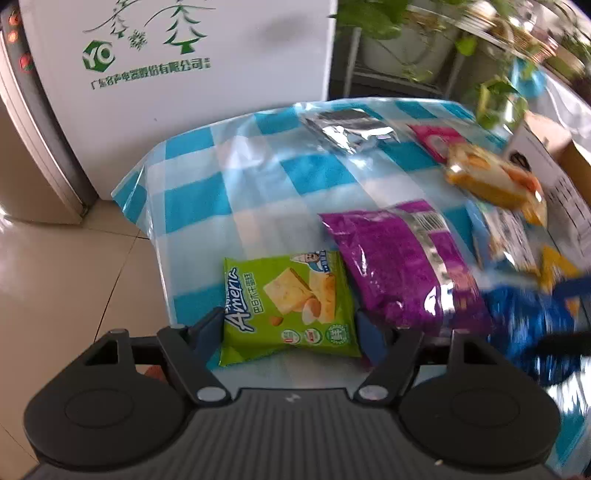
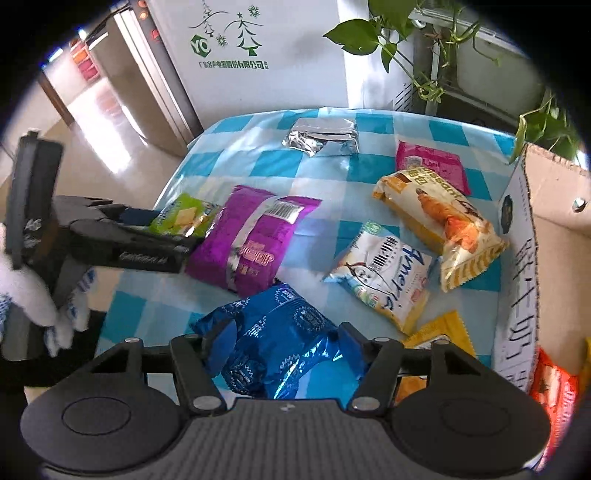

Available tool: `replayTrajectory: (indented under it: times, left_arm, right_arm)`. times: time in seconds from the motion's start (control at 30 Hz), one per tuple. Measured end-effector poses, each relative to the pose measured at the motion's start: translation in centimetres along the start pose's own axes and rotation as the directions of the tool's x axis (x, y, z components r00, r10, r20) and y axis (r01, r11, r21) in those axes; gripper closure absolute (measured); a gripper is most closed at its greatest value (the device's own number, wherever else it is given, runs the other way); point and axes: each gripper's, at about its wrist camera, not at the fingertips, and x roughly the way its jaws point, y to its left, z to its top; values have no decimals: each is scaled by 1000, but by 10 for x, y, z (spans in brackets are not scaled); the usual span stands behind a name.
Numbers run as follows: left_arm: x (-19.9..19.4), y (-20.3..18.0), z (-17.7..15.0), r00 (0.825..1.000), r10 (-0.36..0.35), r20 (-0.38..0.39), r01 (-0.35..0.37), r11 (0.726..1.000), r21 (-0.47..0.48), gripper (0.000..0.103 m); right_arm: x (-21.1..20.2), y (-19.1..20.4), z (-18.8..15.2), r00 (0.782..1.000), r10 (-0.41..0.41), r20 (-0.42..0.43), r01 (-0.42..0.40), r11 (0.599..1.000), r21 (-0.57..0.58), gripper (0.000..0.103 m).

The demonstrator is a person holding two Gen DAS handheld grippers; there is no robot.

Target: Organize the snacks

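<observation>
My left gripper (image 1: 290, 326) is shut on a green Amerie snack packet (image 1: 288, 306) at the near left of the blue checked table; it also shows in the right wrist view (image 2: 183, 218) with the left gripper (image 2: 159, 225) around it. My right gripper (image 2: 286, 350) is shut on a shiny blue snack bag (image 2: 280, 339), blurred in the left wrist view (image 1: 528, 325). A purple bag (image 2: 251, 240) lies between them. A white Amerie packet (image 2: 384, 273), a croissant packet (image 2: 439, 225), a pink packet (image 2: 432, 162) and a silver pouch (image 2: 321, 138) lie further off.
A cardboard box (image 2: 532, 258) stands at the table's right edge with a red packet (image 2: 554, 391) inside. A yellow packet (image 2: 439, 336) lies by the box. A white freezer (image 1: 184, 74) stands behind the table, plants (image 2: 406, 33) at the back right. Tiled floor lies to the left.
</observation>
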Motion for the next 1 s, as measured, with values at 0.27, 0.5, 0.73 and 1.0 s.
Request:
replayTrajectory:
  times: [0.27,0.5,0.73,1.0]
  left_arm:
    - [-22,-32,-36,997,-78,13,76,992,97,25]
    - [-45,-34,-44,994,-108,33,103,985,138,25]
    - [-48,-46,-38,988,-141,57,107,912,397,25]
    - [-35,-52,-32,982,-191,-9,154,767,623,24]
  right_arm:
    - [-17,-16,-9,998,-63,27,62,997,53,35]
    - [-29,-26,-16,999,-14,50,6,988,156,29]
    - [-32,-36,-16,998,15,60,-27,977,210,24]
    - [-31,-37,-16,998,21,61,-35,974,226,24]
